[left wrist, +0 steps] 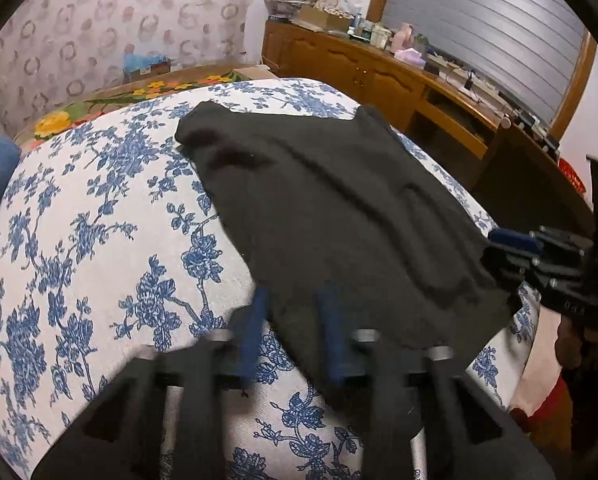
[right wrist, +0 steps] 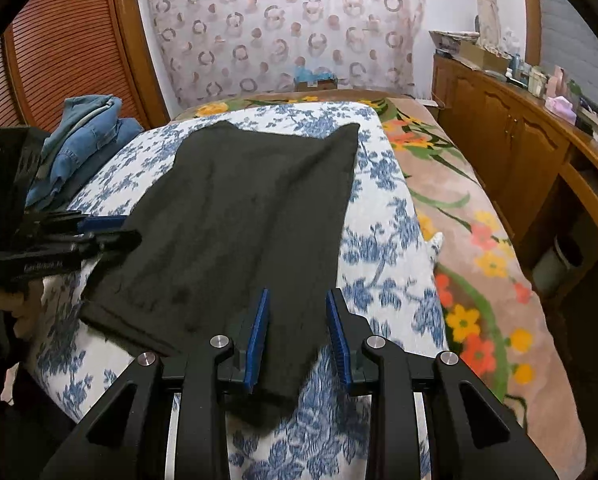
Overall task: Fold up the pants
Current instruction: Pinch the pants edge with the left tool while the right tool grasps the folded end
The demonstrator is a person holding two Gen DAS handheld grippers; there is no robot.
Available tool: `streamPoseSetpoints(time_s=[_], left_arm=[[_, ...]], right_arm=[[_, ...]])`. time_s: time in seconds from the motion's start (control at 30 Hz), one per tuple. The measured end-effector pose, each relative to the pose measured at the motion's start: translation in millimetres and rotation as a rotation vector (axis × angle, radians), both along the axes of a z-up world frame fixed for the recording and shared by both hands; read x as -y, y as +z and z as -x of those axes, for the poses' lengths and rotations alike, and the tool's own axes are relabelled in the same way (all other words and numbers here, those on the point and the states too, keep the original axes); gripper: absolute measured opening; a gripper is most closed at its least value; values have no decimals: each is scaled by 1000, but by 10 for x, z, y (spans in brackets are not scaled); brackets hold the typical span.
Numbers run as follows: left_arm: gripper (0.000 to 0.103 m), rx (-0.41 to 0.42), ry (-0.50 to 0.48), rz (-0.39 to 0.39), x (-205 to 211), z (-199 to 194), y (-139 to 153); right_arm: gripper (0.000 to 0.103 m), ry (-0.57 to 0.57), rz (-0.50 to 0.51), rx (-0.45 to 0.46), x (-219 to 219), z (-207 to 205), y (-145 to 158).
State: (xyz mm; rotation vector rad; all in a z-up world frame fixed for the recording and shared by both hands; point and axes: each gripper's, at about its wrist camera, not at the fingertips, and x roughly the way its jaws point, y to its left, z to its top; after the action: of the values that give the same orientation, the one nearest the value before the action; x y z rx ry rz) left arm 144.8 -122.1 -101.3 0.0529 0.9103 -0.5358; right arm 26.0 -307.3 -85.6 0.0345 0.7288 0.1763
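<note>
Black pants point(right wrist: 239, 216) lie flat on a blue-flowered white cover point(right wrist: 383, 240) over a bed, their long axis running from the lower centre of the right wrist frame up to the far edge at upper centre. Bare floral cover stays clear along both long sides; a flowered blanket point(right wrist: 471, 248) fills the right, a wooden cabinet point(right wrist: 511, 152) beyond it. Folded denim point(right wrist: 83, 136) sits at the upper left.

The right gripper point(right wrist: 298, 344) points down over the near hem, its blue pads point(right wrist: 258, 336) parted with black cloth between them and not visibly pressed.

The left gripper point(left wrist: 291, 336) reaches in at the near left corner, its jaws drawn close on the cloth's edge, seen from the side in the right wrist view point(right wrist: 111, 232).
</note>
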Motion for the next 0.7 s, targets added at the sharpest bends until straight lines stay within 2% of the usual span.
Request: streamPoseSetpoints(time_s=[0.03,0.1,0.2,0.6,0.63,0.7], left_arm=[[7,5,5,11,-19,14,15],[6,44,26,36,-97,87,119],[5,82,31,31,-178,202,241],[5,79,46,-29,-191,274,276],[5,79,49,-33,-191,285,282],[15,67,42,-33,-195,314,288]], right_arm=[[30,-2,0,-4,-4,3,-24],[30,-11,2,-13,20,10,-65],[31,-17,-11,-7,47,13,-47],[31,-8,-28,8,59,192,-57],[31,-5,-30,6,62,201,-58],[31,-8,-32,5,59,209,-61]])
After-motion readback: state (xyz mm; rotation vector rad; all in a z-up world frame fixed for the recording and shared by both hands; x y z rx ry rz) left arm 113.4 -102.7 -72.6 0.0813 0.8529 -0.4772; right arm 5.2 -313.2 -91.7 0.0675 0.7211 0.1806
